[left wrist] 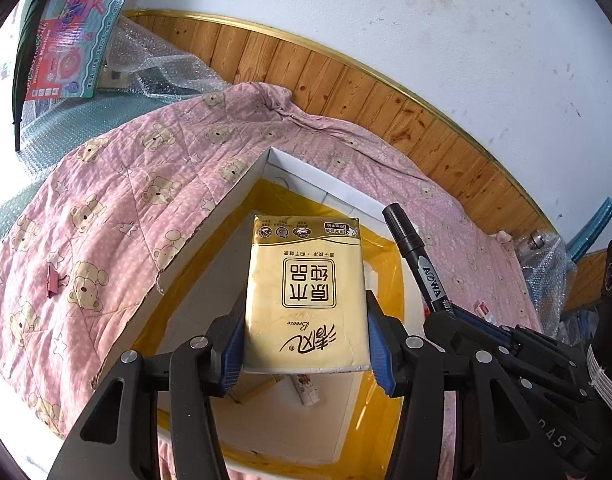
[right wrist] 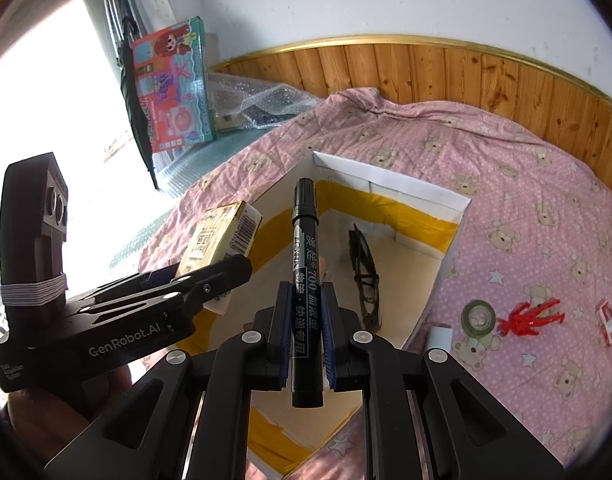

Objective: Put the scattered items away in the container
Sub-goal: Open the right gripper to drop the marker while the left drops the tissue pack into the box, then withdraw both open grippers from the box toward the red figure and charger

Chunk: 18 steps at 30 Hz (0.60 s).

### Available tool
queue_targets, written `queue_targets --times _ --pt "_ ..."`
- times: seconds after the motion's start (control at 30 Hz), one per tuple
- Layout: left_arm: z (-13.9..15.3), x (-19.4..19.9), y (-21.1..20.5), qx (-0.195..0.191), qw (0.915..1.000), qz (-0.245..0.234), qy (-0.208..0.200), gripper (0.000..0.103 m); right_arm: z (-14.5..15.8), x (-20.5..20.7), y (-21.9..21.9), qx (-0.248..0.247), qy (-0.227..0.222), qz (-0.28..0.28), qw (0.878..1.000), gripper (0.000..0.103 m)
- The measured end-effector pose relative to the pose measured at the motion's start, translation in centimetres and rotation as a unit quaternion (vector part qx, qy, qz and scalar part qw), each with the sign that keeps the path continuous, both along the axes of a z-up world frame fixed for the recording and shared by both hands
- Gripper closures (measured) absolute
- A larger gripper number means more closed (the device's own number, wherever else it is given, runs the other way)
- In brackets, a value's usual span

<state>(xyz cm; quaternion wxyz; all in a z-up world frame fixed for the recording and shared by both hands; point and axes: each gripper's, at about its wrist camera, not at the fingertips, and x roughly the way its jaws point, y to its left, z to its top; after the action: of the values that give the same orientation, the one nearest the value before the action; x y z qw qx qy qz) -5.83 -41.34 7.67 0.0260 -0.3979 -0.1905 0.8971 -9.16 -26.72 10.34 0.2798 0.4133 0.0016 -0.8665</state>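
Left hand-held gripper (left wrist: 306, 344) clamps tissue pack (left wrist: 304, 292), right hand-held gripper (right wrist: 306, 336) clamps marker (right wrist: 305, 280), above box (right wrist: 422, 194)

1. A pink quilt (right wrist: 506, 184) with a teddy-bear print is covering the bed and filling most of both frames.
2. A white cardboard box (right wrist: 390, 178) with yellow tape is sitting open on it, at the centre of the frame.
3. At the lower right of the right wrist view, a roll of tape (right wrist: 478, 317), a red toy figure (right wrist: 526, 317), a small red-and-white packet (right wrist: 608, 323) and a white card (right wrist: 440, 337) are lying on the quilt.
4. At the left of the left wrist view, a pink binder clip (left wrist: 55, 285) is lying on it.
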Motion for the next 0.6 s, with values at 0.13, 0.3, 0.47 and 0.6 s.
queue_targets --times 0.13,0.3,0.47,0.6 --pt "-1.7 -1.4 -1.5 -0.005 0.9996 0.021 -0.02 0.044 -1.5 -1.3 0.7 -0.01 -0.021 -0.019 1.0 0.066" --pt "-2.4 -1.0 -4.1 0.026 0.998 0.048 -0.03 0.042 -2.2 -1.7 2.8 -0.027 -0.037 -0.038 0.998 0.066" --pt "-2.4 -0.6 -4.6 0.033 0.9975 0.051 -0.037 0.042 -2.5 -1.4 3.5 -0.037 -0.048 -0.04 0.997 0.066" --pt "-2.0 -0.5 -3.8 0.029 0.9981 0.039 -0.038 0.042 -2.4 -0.9 3.3 -0.043 -0.048 -0.035 0.997 0.066"
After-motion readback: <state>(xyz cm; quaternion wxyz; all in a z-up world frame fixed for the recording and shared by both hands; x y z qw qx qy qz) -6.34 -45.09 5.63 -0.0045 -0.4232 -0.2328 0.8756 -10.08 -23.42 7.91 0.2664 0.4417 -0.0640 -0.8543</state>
